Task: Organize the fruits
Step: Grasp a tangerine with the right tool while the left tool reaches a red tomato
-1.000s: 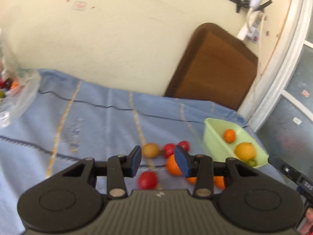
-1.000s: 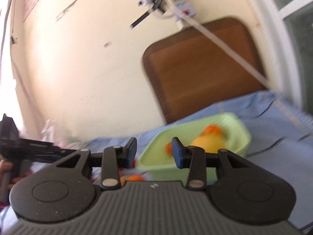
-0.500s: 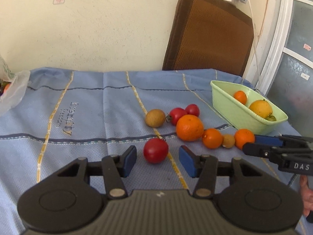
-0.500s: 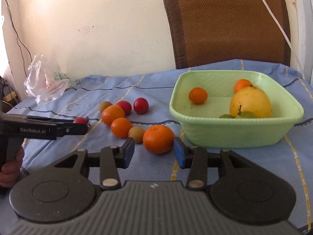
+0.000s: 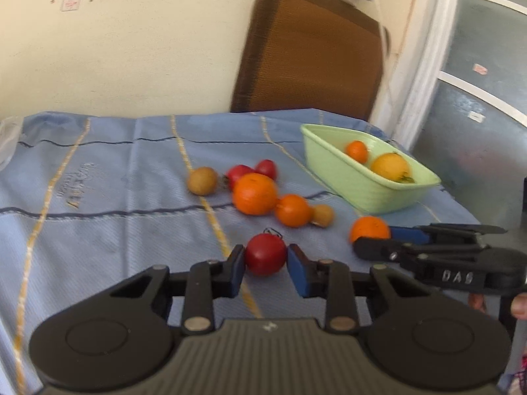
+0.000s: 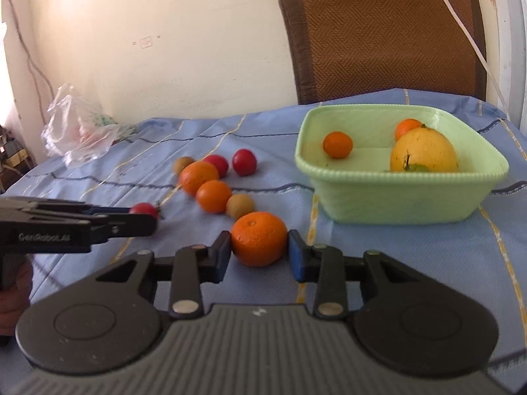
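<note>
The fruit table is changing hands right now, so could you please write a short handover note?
Left gripper: shut on the red tomato, which sits on the blue cloth.
Right gripper: jaws closing around the nearest orange, pads at its sides; it looks still on the cloth.
Done: the green basin holds two small oranges, a large yellow fruit and something green.
Left: on the cloth, two more tomatoes, two oranges and two small brown fruits, plus the two being gripped. A plastic bag lies at the far left edge.
</note>
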### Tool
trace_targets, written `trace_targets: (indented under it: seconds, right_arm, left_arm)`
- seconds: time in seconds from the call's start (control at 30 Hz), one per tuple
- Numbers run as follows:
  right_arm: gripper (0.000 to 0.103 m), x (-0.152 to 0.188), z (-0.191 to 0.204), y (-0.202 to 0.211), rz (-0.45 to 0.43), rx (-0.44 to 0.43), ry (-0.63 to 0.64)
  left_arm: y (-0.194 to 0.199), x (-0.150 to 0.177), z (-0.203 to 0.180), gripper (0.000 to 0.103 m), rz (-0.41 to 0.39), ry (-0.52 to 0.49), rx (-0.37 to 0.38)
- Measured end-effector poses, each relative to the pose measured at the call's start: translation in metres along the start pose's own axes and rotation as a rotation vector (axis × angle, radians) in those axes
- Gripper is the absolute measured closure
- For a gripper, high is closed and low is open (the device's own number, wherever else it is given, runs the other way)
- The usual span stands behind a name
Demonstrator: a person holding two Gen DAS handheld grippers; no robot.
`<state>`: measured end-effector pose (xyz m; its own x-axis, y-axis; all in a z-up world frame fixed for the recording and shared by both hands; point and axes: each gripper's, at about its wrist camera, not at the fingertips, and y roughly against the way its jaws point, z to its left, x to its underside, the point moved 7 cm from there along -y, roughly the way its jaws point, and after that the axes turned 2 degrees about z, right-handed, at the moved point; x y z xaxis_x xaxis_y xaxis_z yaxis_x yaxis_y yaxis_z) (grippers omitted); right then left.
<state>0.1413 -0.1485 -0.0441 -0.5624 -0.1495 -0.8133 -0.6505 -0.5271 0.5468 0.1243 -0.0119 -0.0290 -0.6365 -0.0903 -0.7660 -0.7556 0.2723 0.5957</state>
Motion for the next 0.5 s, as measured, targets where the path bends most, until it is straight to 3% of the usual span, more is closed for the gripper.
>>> trace_targets:
  seconds: [0.23, 0.5]
  right_arm:
    - [0.064, 0.026, 0.005, 0.037, -0.027, 0.001, 0.01]
    - [0.059, 0.029, 0.002, 0.04, -0.027, 0.018, 0.0]
  left_arm:
    - [0.001, 0.018, -0.047, 0.075, 0.031, -0.049, 0.055]
    - [-0.001, 0.023, -0.058, 0.073, 0.016, -0.101, 0.012]
